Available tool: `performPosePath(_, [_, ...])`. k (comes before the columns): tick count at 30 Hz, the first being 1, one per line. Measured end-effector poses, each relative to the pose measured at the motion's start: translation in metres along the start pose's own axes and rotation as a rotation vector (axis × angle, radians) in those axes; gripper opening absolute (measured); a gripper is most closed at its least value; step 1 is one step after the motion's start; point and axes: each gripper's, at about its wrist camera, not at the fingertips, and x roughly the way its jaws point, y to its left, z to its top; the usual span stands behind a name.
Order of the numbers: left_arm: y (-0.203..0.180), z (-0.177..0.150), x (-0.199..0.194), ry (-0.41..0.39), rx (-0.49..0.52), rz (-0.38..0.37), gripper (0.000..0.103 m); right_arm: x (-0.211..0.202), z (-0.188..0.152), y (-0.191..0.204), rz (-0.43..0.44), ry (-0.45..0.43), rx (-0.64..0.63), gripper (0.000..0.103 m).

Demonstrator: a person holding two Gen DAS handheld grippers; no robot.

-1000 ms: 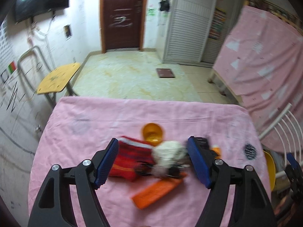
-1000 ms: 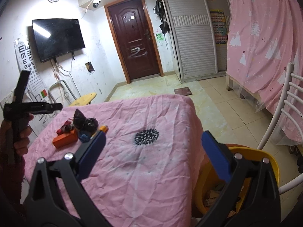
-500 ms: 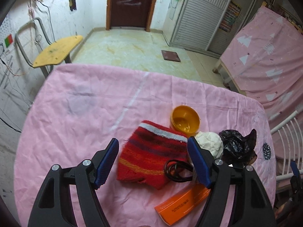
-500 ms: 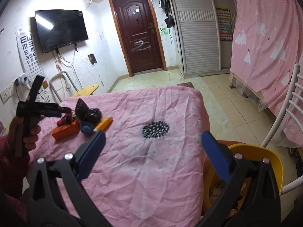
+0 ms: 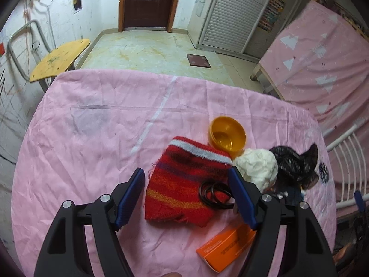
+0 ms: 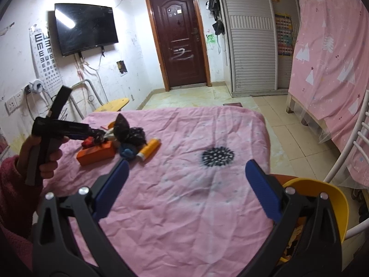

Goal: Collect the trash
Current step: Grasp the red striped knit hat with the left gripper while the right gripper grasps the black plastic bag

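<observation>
Straight ahead of the tongs, past the table's pink cloth [image 6: 184, 196], a dark brown door [image 6: 182, 43] stands in a scribbled white wall. Left hang a television [image 6: 85, 27] and eye chart [image 6: 45, 55]; right, a slatted wardrobe [image 6: 251, 46].

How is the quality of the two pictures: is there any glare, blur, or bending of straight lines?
Left wrist view: sharp, evenly lit, pink table edge bowed by fisheye. Right wrist view: ceiling light glares on the television, door frame curves, corners dark; no motion blur.
</observation>
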Motion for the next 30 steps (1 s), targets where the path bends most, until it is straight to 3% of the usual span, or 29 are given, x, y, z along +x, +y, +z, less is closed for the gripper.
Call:
performPosePath(3, [-0.011,-0.005,0.001,-0.001,0.065,0.020,0.068,0.009,0.006,0.011,0.025,0.010,-0.011,0.097])
performPosePath(5, [-0.013,-0.003,0.002,-0.001,0.055,0.032,0.066,0.017,0.015,0.022,0.055,0.020,-0.022,0.097])
performPosePath(6, [-0.013,-0.003,0.002,-0.003,0.052,0.038,0.061,0.020,0.018,0.028,0.067,0.025,-0.030,0.097])
performPosePath(8, [-0.010,-0.002,0.000,-0.018,0.026,0.064,0.036,0.024,0.024,0.038,0.083,0.030,-0.046,0.097])
performPosePath(12, [0.002,-0.003,-0.008,-0.046,-0.034,0.052,0.017,0.037,0.037,0.059,0.143,0.046,-0.068,0.097])
performPosePath(16, [0.021,-0.006,-0.025,-0.088,-0.109,0.002,0.015,0.061,0.048,0.072,0.135,0.087,-0.078,0.097])
performPosePath(21, [0.038,-0.014,-0.059,-0.200,-0.125,0.029,0.014,0.104,0.054,0.082,0.100,0.161,-0.084,0.097])
performPosePath(25, [0.052,-0.020,-0.087,-0.271,-0.133,0.010,0.014,0.135,0.053,0.093,0.095,0.218,-0.094,0.097])
performPosePath(30, [0.056,-0.024,-0.088,-0.248,-0.124,-0.023,0.014,0.160,0.049,0.091,0.092,0.268,-0.059,0.097])
